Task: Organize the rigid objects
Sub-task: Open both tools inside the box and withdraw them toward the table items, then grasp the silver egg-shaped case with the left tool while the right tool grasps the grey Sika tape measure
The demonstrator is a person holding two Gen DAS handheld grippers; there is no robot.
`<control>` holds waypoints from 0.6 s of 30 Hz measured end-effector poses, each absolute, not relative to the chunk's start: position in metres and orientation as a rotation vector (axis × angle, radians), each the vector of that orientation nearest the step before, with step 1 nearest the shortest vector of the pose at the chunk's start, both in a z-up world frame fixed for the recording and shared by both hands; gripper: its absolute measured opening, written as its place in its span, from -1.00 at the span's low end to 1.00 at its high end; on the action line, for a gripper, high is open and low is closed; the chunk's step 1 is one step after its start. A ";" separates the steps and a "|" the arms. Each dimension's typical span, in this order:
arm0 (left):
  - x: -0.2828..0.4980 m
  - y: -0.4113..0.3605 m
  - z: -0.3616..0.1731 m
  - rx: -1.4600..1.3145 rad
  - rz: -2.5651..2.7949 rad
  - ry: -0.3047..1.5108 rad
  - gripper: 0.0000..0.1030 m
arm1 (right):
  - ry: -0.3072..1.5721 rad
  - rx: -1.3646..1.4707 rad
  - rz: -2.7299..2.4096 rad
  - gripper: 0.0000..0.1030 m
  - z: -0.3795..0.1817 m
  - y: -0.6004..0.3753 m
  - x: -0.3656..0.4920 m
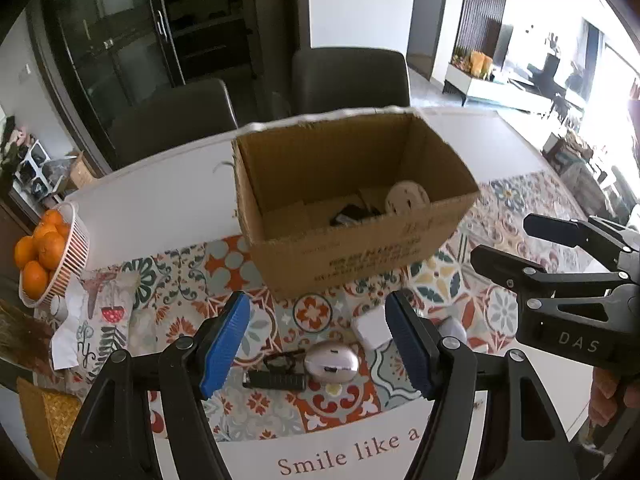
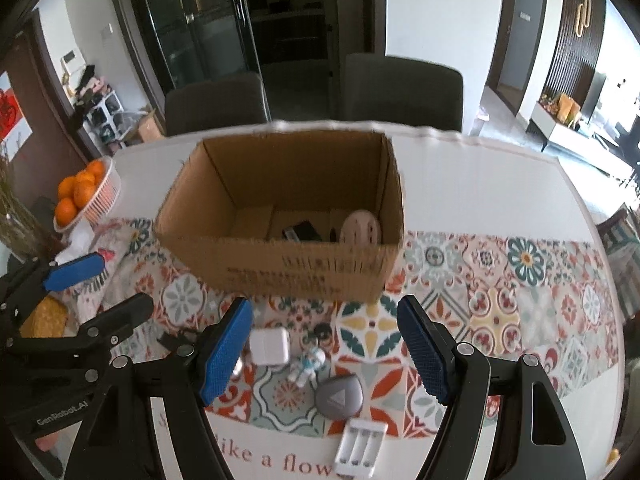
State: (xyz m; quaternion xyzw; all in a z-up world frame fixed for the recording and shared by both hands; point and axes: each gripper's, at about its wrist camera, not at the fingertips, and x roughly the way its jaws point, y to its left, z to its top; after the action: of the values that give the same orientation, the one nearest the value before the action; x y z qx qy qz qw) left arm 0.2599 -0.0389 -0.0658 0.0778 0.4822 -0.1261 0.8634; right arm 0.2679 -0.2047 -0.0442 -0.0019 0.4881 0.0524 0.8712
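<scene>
**Both jaws empty above the leftover clutter**

Blue-padded fingers [image 1: 224,344] frame the near edge of each wrist view, and nothing sits between them on either side. Left gripper [image 1: 316,344] has its jaws open and hangs over a silver mouse [image 1: 330,366], with a black strip-shaped item [image 1: 276,381] just beside it and a white adapter [image 1: 370,330] a little further off. Right gripper [image 2: 324,354] also has its jaws apart and empty; below it lie the adapter [image 2: 269,346], a small robot figure [image 2: 308,368], a grey rounded device [image 2: 339,396] and a white battery charger [image 2: 360,450] nearest the surface's edge.

All of these rest on a patterned runner [image 2: 500,312] on the surface [image 2: 460,184]. Behind them stands an open box [image 2: 280,248], which already holds a dark item and a pale round disc [image 2: 360,228]. A basket of oranges [image 2: 86,196] sits well apart, off to the left.

Judging by this, the step in hand is picking up the next loose piece for the box, with several pieces left. Left jaws look best lined up on the mouse: they would need to come down around its sides and close. Right jaws could take the figure or the grey device, but crowded neighbours call for a clean, centred approach so nothing gets nudged aside.
</scene>
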 end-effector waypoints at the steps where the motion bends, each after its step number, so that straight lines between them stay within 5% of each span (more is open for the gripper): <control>1: 0.259 -0.040 -0.069 0.166 -0.272 1.024 0.35 | 1.029 -0.006 0.112 0.46 -0.047 -0.205 0.267; 18: 0.268 -0.047 -0.127 0.209 -0.360 1.268 0.35 | 1.219 -0.014 0.093 0.46 -0.094 -0.205 0.266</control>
State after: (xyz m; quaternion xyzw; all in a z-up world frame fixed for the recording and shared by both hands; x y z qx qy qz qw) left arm 0.2684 -0.0473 -0.1269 0.0971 0.5882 -0.1668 0.7854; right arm 0.2664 -0.2049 -0.0943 -0.0064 0.5721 0.0434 0.8190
